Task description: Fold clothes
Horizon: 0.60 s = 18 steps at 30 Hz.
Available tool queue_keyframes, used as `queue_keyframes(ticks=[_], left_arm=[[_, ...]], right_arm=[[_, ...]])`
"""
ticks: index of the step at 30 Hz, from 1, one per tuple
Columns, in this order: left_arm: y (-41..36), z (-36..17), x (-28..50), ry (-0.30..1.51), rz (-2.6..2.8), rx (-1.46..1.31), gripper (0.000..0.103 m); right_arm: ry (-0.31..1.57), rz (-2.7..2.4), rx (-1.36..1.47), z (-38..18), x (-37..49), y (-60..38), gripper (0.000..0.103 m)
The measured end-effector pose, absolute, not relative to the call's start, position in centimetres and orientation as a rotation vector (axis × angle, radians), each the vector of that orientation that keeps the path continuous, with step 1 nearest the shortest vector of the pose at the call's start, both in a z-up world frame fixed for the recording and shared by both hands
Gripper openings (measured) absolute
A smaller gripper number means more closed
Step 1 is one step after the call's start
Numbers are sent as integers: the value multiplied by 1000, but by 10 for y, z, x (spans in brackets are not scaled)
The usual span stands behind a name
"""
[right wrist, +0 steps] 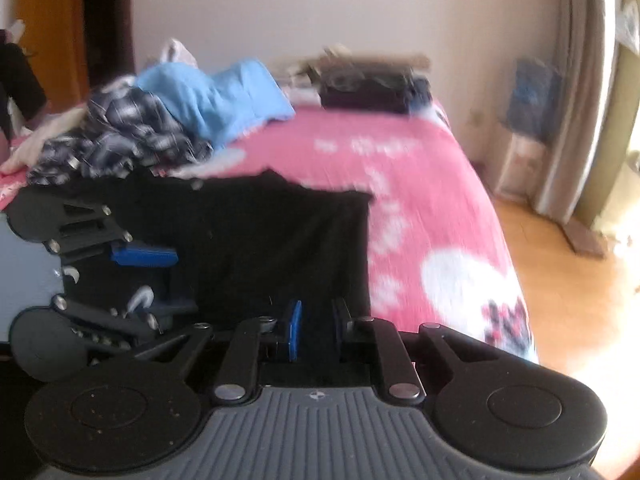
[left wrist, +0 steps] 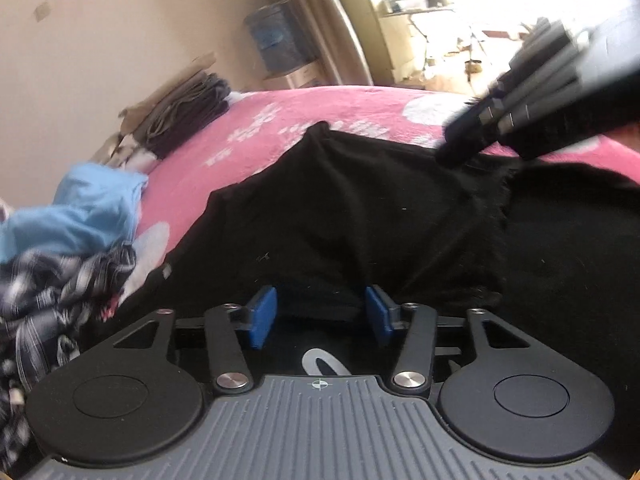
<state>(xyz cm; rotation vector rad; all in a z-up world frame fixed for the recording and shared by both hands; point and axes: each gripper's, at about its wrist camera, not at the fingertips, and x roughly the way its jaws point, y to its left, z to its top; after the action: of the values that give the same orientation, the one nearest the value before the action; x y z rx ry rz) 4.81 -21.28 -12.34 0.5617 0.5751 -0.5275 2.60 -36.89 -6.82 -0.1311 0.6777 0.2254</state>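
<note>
Left gripper (left wrist: 321, 314) hangs low over the black garment (left wrist: 344, 216), its blue pads (left wrist: 262, 316) set well apart with only loose cloth lying in the gap, nothing pinched. Right gripper (right wrist: 316, 330) has its pads near each other with a narrow slot between; black fabric shows in that slot, but blur hides whether the pads press on it, so I cannot tell if it grips.

That garment lies spread on the pink bedspread (left wrist: 256, 136), soft and matte, creased into ridges at its middle, with a straight far edge and a square corner in the right wrist view (right wrist: 280, 240).

Beside it, on the left, a crumpled heap: a light-blue garment (left wrist: 84, 212) on top of a dark plaid shirt (left wrist: 60, 284), which touches the black cloth's edge. Farther back, a neat stack of dark folded clothes (left wrist: 192, 112) sits near the wall. Past the bed's far end stand a blue box (left wrist: 276, 40) and a curtain (left wrist: 316, 20). White floral patterns mark the fleecy bedspread; wooden floor (right wrist: 568, 280) runs along its right side.
</note>
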Motion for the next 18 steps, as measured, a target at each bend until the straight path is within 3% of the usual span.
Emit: queue_keyframes(ticks=[4, 9, 13, 18], left_arm=[[-209, -121, 53, 605, -507, 521, 64], [-205, -122, 55, 610, -489, 499, 73], [-205, -121, 53, 616, -472, 493, 74], [-203, -121, 49, 604, -472, 505, 74]], right_arm=[[741, 200, -251, -98, 34, -379, 16], [702, 175, -112, -70, 39, -393, 14], [649, 214, -103, -63, 75, -375, 14], [750, 161, -71, -101, 125, -385, 13]])
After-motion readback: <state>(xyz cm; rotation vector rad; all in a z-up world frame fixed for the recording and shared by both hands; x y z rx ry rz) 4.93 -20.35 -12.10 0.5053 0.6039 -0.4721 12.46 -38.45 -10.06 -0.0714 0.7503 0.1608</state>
